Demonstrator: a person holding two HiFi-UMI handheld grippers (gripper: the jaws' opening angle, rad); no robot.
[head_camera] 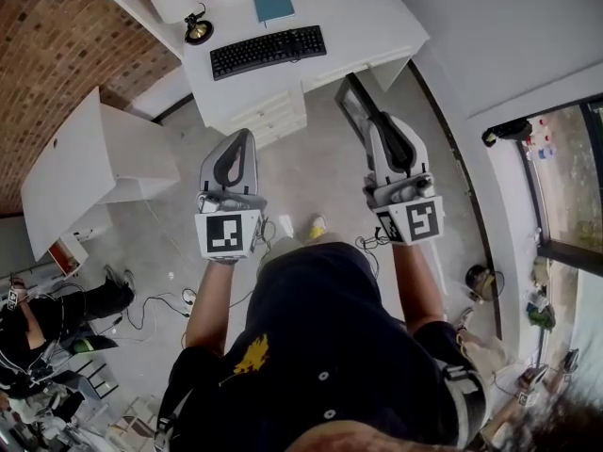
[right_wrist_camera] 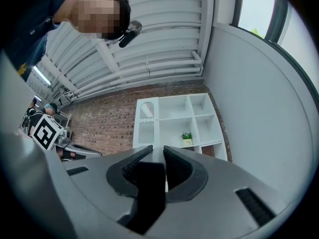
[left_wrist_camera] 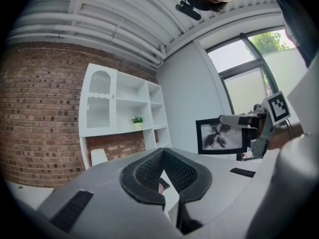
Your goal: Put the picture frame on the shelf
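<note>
We carry the picture frame (left_wrist_camera: 222, 136) in the right gripper (head_camera: 382, 121). Its fingers (right_wrist_camera: 183, 169) are drawn narrow onto one edge of the frame, which shows as a dark slab between them in the right gripper view. Held that way, the frame stands upright and juts ahead of the gripper, which we judge suits sliding it straight into a compartment. It hangs in the air over the floor, right of the left gripper (head_camera: 247, 137) and well apart from the shelf (left_wrist_camera: 117, 108).

The left gripper holds nothing, and its fingers meet at the tips. We carry it level beside the right one, probably to steady the frame once it stands.

The shelf is far ahead against the brick wall, behind the white tabletop (head_camera: 358, 26) with the keyboard (head_camera: 268, 52). A small plant (left_wrist_camera: 137, 119) fills one compartment, and those around it look free. Placing has not begun.
</note>
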